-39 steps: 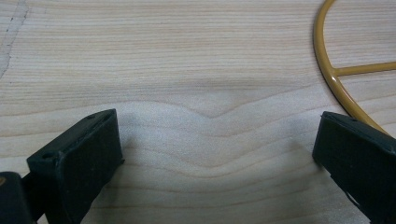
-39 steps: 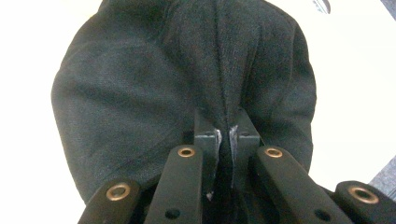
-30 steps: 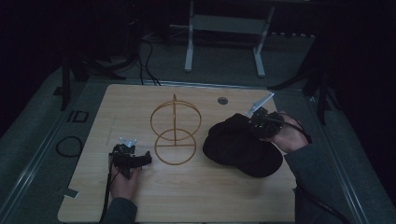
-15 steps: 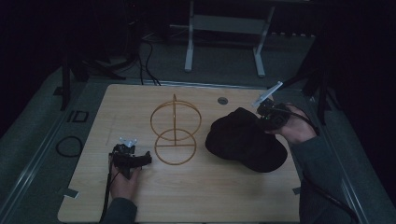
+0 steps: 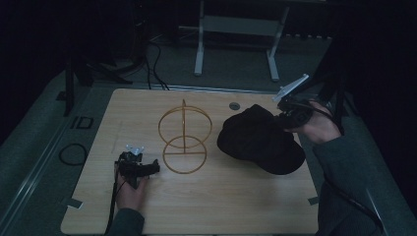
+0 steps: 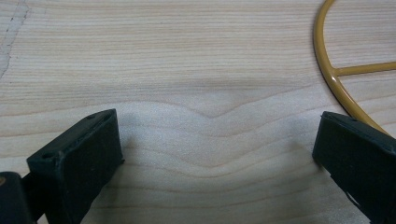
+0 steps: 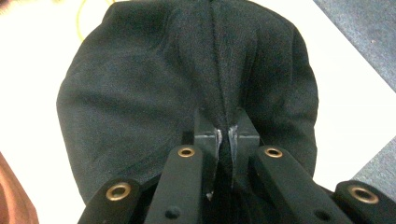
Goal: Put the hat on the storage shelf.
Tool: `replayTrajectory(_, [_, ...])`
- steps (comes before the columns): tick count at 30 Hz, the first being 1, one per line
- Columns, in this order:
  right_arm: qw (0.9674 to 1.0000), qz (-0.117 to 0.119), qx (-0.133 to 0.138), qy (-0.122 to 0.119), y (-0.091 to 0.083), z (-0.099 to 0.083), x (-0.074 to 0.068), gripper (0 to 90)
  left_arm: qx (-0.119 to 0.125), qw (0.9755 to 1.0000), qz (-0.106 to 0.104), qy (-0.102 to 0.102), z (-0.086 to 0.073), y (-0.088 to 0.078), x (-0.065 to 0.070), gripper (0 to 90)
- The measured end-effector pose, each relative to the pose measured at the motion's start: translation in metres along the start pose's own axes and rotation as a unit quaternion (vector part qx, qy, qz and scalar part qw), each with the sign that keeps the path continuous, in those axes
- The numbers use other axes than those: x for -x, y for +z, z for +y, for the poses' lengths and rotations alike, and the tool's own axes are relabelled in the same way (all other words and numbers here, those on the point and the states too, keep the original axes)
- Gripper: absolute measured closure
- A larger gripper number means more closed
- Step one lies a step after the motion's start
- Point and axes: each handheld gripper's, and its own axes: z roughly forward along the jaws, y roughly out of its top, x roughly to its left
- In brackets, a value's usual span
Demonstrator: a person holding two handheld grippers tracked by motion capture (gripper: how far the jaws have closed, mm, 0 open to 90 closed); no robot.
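A black fabric cap lies on the right half of the wooden table, its near-right edge lifted. My right gripper is shut on a pinched fold of that cap, the cloth squeezed between the pads. A gold wire stand with an upright ring on a round base sits mid-table. My left gripper rests on the table left of the stand, jaws wide apart over bare wood, nothing between them. The stand's base ring curves past the right jaw.
A small round grommet sits in the table's far edge. A metal frame stands on the floor beyond the table. Cables lie on the floor at the left. Tape marks the front corners.
My right gripper has risen and drifted toward the far right, pulling the cap's edge up with it. The left gripper has stayed where it was.
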Motion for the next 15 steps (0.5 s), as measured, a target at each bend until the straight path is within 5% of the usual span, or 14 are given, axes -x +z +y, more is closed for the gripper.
replayTrajectory(15, [0.9992, 0.005, 0.037, 0.013, -0.022, 0.006, 0.012, 85.0, 0.001, 1.0000, 0.000, -0.001, 0.000, 0.000, 0.000, 0.8])
